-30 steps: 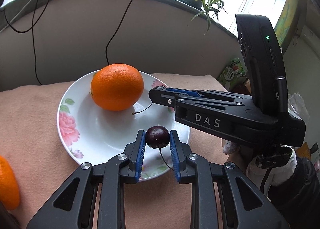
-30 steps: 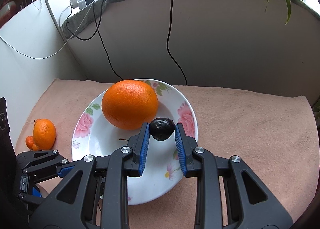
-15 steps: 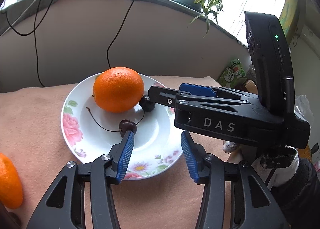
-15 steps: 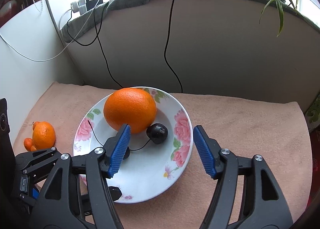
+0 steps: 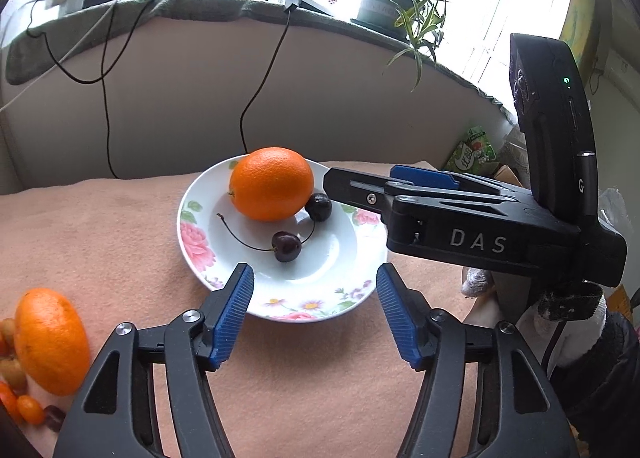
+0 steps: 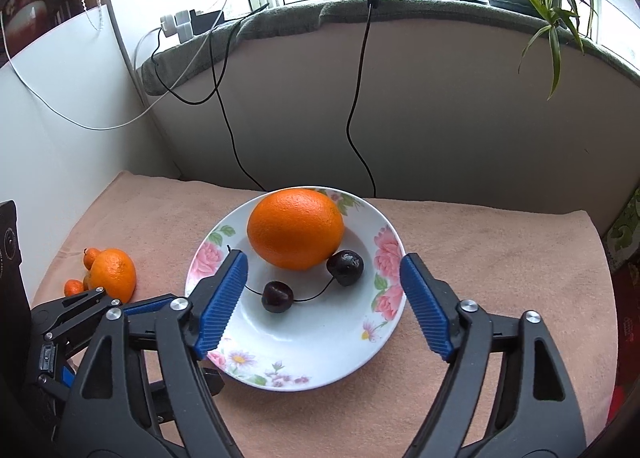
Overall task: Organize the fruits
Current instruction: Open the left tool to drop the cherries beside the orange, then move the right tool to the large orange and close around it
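Observation:
A white floral plate [image 5: 320, 290] [image 6: 320, 354] holds a large orange [image 5: 272, 184] [image 6: 296, 228] and two dark cherries [image 5: 286, 246] [image 5: 319, 207] with long stems; they also show in the right wrist view [image 6: 277, 297] [image 6: 345, 267]. My left gripper [image 5: 315, 312] is open and empty, above the plate's near rim. My right gripper [image 6: 323, 302] is open and empty over the plate; its body shows in the left wrist view [image 5: 460, 214]. A tangerine [image 5: 50, 340] [image 6: 113, 274] and several small orange and red fruits [image 5: 16, 390] lie left of the plate.
The plate rests on a pink cloth [image 6: 500, 258]. A padded wall [image 6: 440, 118] with hanging black cables [image 6: 356, 118] runs behind. A potted plant [image 5: 400, 10] stands on the sill. A green packet [image 5: 474, 150] sits at far right.
Both grippers let go of their cherries, opened wide and pulled back and up. The two cherries now lie on the plate beside the orange.

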Demonstrator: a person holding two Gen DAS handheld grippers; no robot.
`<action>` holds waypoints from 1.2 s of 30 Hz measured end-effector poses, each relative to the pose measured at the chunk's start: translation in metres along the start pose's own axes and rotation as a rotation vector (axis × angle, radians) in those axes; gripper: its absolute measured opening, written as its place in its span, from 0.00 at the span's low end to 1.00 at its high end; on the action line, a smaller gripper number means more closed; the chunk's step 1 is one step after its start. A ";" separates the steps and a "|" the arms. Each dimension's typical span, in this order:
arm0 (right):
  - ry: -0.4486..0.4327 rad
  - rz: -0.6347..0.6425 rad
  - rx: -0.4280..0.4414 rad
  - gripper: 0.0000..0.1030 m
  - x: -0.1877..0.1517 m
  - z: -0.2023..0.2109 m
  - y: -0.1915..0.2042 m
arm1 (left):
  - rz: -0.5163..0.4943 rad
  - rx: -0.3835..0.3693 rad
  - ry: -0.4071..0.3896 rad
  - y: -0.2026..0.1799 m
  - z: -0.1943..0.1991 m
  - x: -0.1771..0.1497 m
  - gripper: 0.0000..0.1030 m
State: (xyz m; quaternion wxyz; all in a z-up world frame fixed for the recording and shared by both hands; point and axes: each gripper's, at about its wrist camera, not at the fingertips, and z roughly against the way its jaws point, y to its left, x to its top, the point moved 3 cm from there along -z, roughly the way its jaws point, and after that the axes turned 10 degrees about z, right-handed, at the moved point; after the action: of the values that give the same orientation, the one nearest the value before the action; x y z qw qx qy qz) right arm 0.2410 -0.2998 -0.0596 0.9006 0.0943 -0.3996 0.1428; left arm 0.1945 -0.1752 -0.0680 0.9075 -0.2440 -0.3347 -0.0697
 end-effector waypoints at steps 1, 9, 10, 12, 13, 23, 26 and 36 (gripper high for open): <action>-0.001 -0.004 0.005 0.83 0.000 0.002 0.002 | 0.001 0.010 -0.004 0.002 0.004 -0.002 0.69; 0.014 0.009 0.018 0.84 0.002 0.010 0.025 | 0.004 0.077 -0.040 0.022 0.031 -0.010 0.70; 0.015 0.014 0.016 0.84 0.003 0.011 0.028 | 0.003 0.087 -0.046 0.025 0.035 -0.011 0.70; 0.013 0.018 0.024 0.84 0.002 0.013 0.034 | 0.000 0.105 -0.056 0.029 0.041 -0.010 0.70; 0.013 0.020 0.029 0.84 0.003 0.014 0.037 | 0.002 0.112 -0.061 0.033 0.045 -0.010 0.70; 0.013 0.016 0.106 0.84 0.008 0.013 0.067 | 0.067 0.178 -0.091 0.086 0.078 -0.014 0.70; 0.015 0.018 0.131 0.84 0.008 0.011 0.076 | 0.088 0.201 -0.091 0.103 0.085 -0.017 0.70; 0.046 0.047 0.209 0.84 0.012 -0.006 0.111 | 0.187 0.209 -0.068 0.150 0.095 -0.022 0.70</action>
State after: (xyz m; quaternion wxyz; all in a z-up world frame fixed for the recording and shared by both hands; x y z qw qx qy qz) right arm 0.2153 -0.1914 -0.0484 0.8912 0.1750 -0.3637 0.2071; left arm 0.1665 0.0011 -0.0797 0.9186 -0.1804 -0.3466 0.0587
